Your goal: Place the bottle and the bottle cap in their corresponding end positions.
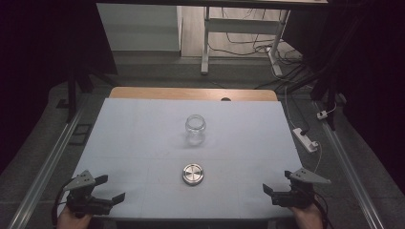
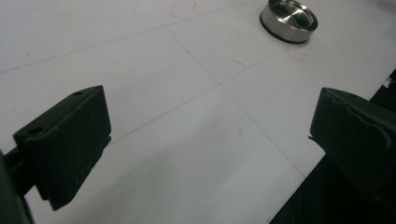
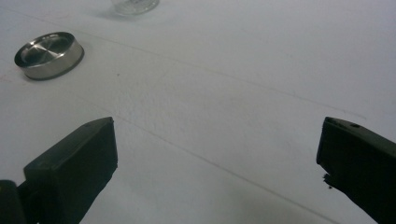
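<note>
High view: unlabelled jar (image 1: 196,129), lid (image 1: 193,174)

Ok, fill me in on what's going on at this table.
A person holds a gripper in each hand at the near edge of the white table. The left gripper and right gripper are both open and hold nothing. A clear glass jar stands lidless mid-table, and its metal lid lies apart in front of it, untouched.

Bare mat (image 1: 133,143) around metal lid (image 1: 193,174), glass jar (image 1: 196,130) well behind it
</note>
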`<control>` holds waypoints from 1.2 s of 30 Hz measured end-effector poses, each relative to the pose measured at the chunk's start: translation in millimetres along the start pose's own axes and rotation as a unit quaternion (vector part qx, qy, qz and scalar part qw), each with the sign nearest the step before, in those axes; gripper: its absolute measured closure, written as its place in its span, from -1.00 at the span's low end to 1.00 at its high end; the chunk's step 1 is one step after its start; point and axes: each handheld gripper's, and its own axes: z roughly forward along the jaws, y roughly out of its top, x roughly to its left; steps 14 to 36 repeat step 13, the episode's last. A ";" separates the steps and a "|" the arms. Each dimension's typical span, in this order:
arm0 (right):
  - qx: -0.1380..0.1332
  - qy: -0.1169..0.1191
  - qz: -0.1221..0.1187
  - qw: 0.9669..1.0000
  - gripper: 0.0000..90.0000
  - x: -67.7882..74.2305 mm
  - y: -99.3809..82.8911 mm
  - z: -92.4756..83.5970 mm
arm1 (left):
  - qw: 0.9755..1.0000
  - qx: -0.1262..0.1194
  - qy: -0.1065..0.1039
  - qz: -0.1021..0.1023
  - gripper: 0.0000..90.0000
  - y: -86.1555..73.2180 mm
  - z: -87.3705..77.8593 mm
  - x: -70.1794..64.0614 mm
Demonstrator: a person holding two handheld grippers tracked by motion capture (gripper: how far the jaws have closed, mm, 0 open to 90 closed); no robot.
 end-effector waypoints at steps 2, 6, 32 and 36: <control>0.007 -0.004 0.004 1.000 -1.00 -0.7 -3.4 -2.2 | 1.000 0.005 0.003 -0.002 -1.00 -2.4 0.0 0.4; 0.021 -0.010 0.006 1.000 -1.00 -1.0 -8.0 -4.8 | 1.000 0.008 0.010 -0.006 -1.00 -4.6 -1.6 -0.2; 0.035 -0.016 0.000 0.999 -1.00 1.1 -9.0 -4.9 | 1.000 0.023 0.015 -0.007 -1.00 -3.8 0.0 -0.9; 0.035 -0.016 0.000 0.999 -1.00 1.1 -9.0 -4.9 | 1.000 0.023 0.015 -0.007 -1.00 -3.8 0.0 -0.9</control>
